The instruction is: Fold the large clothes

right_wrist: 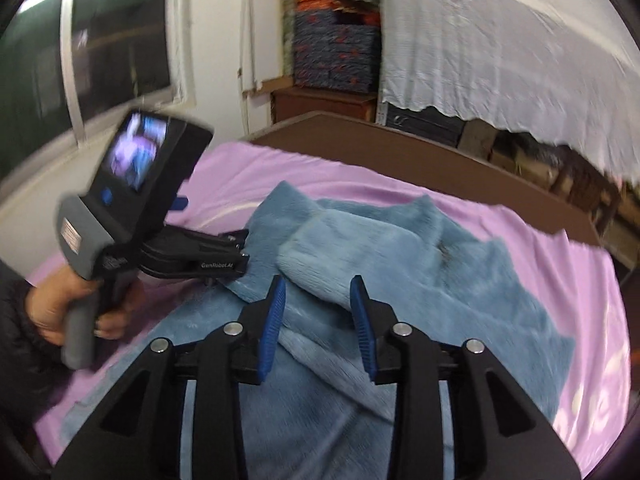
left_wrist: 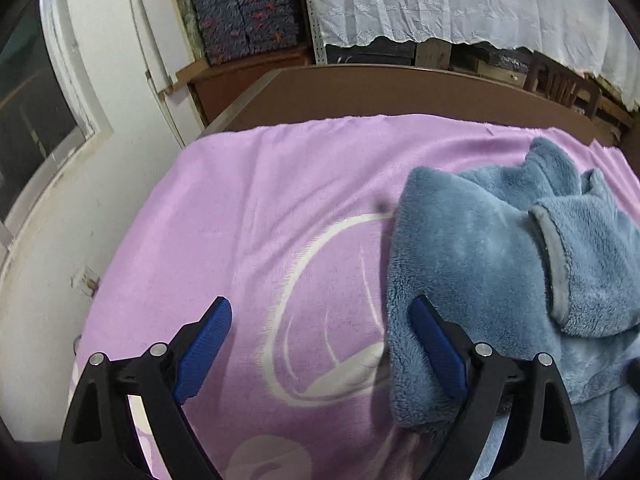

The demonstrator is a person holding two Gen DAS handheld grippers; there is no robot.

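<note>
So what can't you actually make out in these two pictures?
- Blue fleece garment: its near end is cut off by the bottom edge and hidden by the right hand-held gripper in the right wrist view, so its type is unclear.
- Shelves behind the white cloth: covered, both views.
- Screen on the left hand-held gripper: blurred.

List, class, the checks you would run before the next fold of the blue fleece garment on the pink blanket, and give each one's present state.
1. Left gripper open and holding nothing: ok.
2. Right gripper free of cloth: ok, jaws apart, nothing pinched.
3. Blue fleece garment lies on the pink blanket: ok.
4. Garment flat: not ok, layers bunched, a cuffed sleeve lies on top.
5. Bare blanket beside the garment: ok.
6. Garment's near hem visible: cannot tell, the grippers hide it.
</note>
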